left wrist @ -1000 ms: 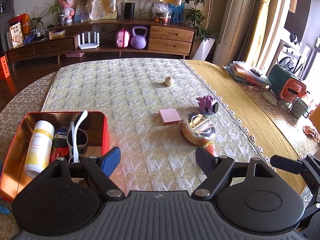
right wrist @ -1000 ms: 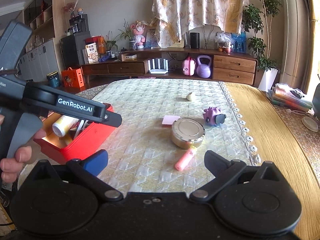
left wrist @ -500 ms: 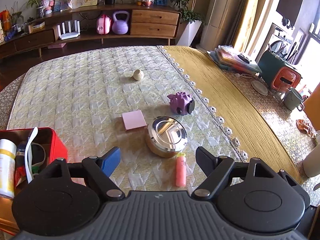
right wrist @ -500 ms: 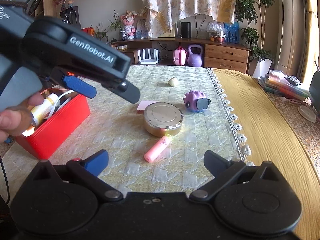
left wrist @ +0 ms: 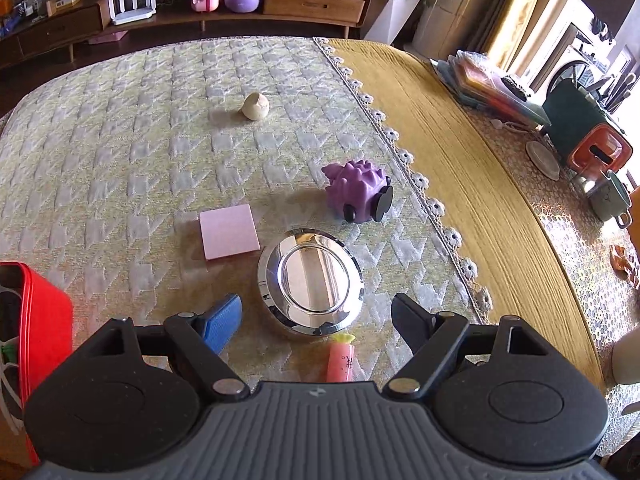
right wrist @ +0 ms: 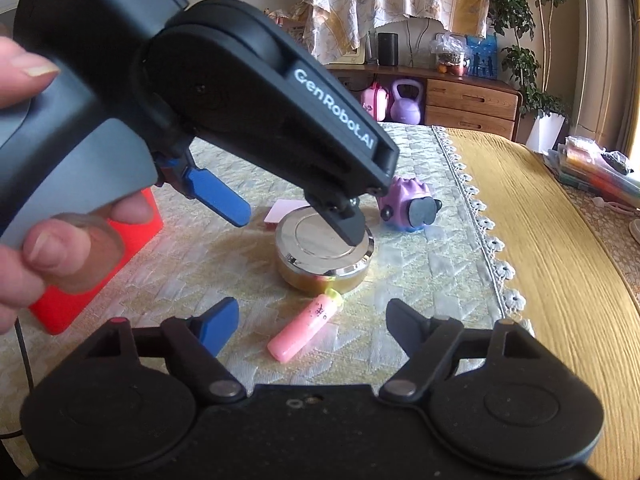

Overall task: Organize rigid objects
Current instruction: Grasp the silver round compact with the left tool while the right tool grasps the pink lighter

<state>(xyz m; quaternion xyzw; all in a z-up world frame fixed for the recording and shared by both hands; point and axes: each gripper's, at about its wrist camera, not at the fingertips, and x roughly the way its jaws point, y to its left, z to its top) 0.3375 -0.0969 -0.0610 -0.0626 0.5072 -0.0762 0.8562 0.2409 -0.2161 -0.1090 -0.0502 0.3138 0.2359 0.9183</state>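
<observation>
Right gripper (right wrist: 312, 320): jaws spread but closing; the pink tube (right wrist: 305, 329) lies on the cloth between and just beyond the fingertips, pads not on it. The tube's yellow-green cap end points toward the round metal tin (right wrist: 324, 258) and sits just beside its base.

Left gripper (left wrist: 316, 320): jaws spread wide, nothing pinched. From its own camera the tin (left wrist: 311, 282) sits between and just ahead of the two fingers, blue pad (left wrist: 221, 322) to one side, black pad to the other. From the right wrist view, the black finger (right wrist: 349, 228) hangs over the tin's lid; contact cannot be told. A hand (right wrist: 48, 240) grips this tool's handle.

Red box (left wrist: 44, 320): at the left edge of the quilted cloth (left wrist: 120, 152), only partly in frame, contents unclear.

Beyond the tin: pink square pad (left wrist: 229, 231) flat on the cloth, close to the tin. Purple spiky toy (left wrist: 358, 192) with black wheels further right, near the cloth's lace edge. Farthest: small beige lump (left wrist: 255, 106), well apart from the rest.
</observation>
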